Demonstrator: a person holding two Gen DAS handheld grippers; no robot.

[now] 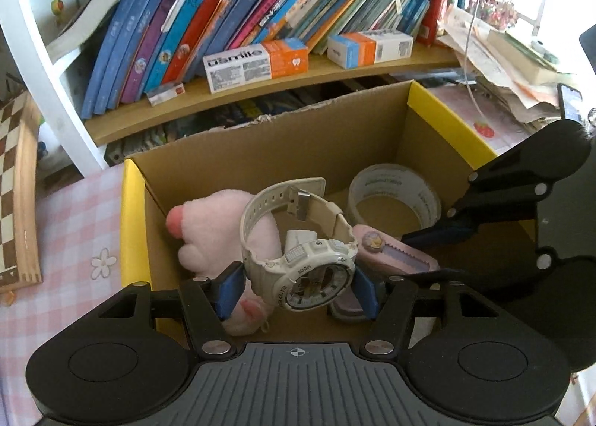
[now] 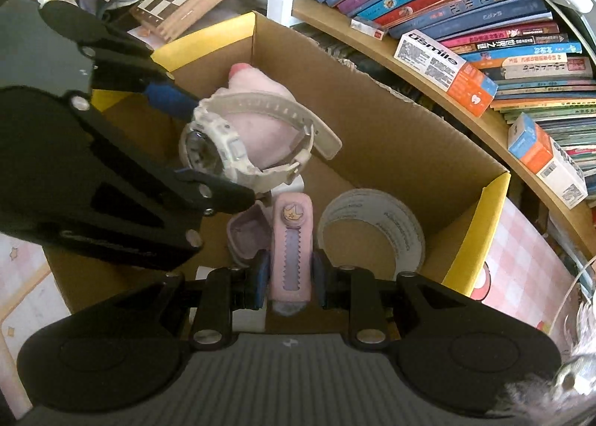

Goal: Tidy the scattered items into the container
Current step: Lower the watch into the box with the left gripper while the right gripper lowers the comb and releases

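Note:
My left gripper [image 1: 298, 286] is shut on a white wristwatch [image 1: 316, 277] and holds it above the open cardboard box [image 1: 316, 135] with yellow rims. My right gripper [image 2: 290, 277] is shut on a pink utility knife [image 2: 290, 251] with a star slider, also held over the box; the knife also shows in the left wrist view [image 1: 395, 251]. Inside the box lie a pink plush toy [image 1: 208, 228], a tape roll [image 1: 395, 198] and a small pink case [image 2: 247, 236]. The watch [image 2: 223, 150] hangs in front of the plush [image 2: 260, 105] in the right wrist view.
The box stands on a pink checked tablecloth [image 1: 70, 224]. Behind it a wooden shelf [image 1: 260, 87] holds leaning books and small cartons [image 1: 257, 62]. A chessboard [image 1: 15, 187] stands at the left. Stacked papers [image 1: 495, 53] and a phone [image 1: 570, 101] lie at the right.

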